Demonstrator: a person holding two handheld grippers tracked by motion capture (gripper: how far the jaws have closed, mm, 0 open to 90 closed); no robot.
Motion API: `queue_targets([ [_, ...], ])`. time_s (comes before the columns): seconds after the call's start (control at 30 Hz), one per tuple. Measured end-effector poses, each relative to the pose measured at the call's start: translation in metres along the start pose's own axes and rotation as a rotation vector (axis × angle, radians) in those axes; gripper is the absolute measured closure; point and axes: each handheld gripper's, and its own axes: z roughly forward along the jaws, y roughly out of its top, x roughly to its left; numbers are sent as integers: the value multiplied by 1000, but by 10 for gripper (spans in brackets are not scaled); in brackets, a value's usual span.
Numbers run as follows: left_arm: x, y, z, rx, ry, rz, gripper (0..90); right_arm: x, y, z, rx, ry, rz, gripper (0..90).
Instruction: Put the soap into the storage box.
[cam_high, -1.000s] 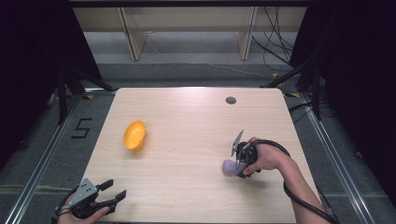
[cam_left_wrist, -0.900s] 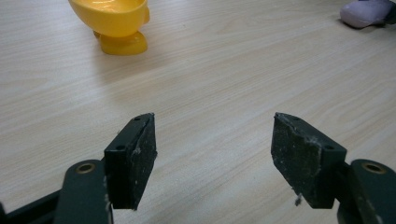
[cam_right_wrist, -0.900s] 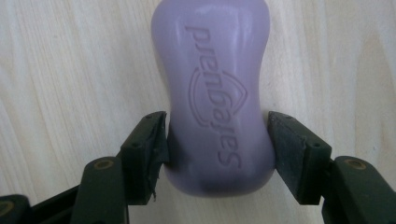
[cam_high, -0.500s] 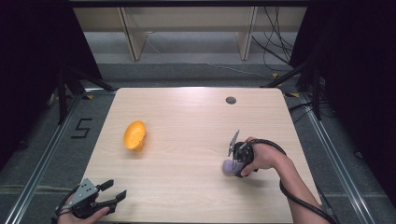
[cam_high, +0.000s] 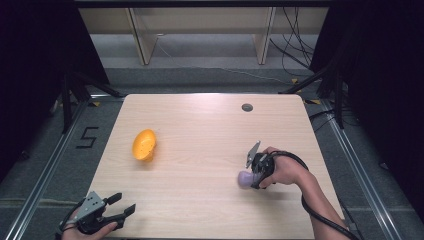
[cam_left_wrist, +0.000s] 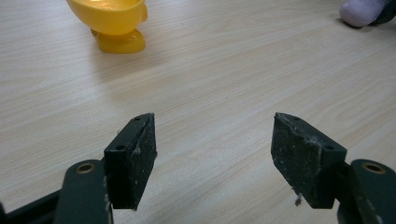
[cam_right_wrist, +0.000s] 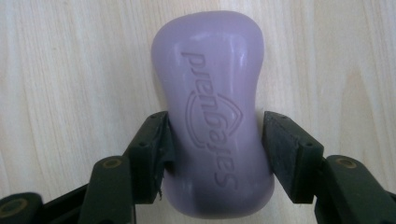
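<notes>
So the right gripper (cam_right_wrist: 215, 140), its jaws just closing, now pinches the waist of the lilac embossed soap bar (cam_right_wrist: 212, 116) lying on the pale wooden table (cam_high: 200, 125), lifting still ahead.

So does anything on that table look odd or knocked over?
One thing: the yellow dish left of centre seems tipped on its side, hollow facing sideways. The purple soap bar lies flat between the jaws of the right gripper, which have just been closing on it. Nothing looks spilled or damaged.
</notes>
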Motion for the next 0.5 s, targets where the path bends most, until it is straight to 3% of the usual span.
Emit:
queue_targets([
  [0.07, 0, 0, 1, -5, -7, 3, 305, 2, -1, -2, 2, -1, 20, 476],
  [0.1, 1, 0, 1, -3, -11, 16, 305, 1, -1, -2, -16, 6, -3, 493],
  [0.17, 1, 0, 1, -1, -11, 14, 305, 3, -1, -4, 15, 17, 32, 500],
  [0.2, 1, 0, 1, -6, -12, 14, 304, 2, 0, -5, 42, 13, 21, 502],
  [0.23, 1, 0, 1, -9, -14, 13, 304, 2, 1, -4, 31, 18, -1, 503],
  [0.27, 1, 0, 1, -9, -14, 14, 304, 4, 2, -5, 37, 18, 25, 503],
  [0.33, 1, 0, 1, -7, -15, 15, 304, 1, 4, -4, 51, 2, -23, 505],
  [0.37, 1, 0, 0, 1, -3, 18, 304, 4, 4, -4, 52, 12, 30, 506],
  [0.43, 0, 0, 1, -16, -16, -8, 304, 0, 4, -4, 57, 9, -1, 507],
  [0.5, 0, 0, 1, -17, -17, -9, 304, 0, 3, -5, 44, 28, 35, 507],
])
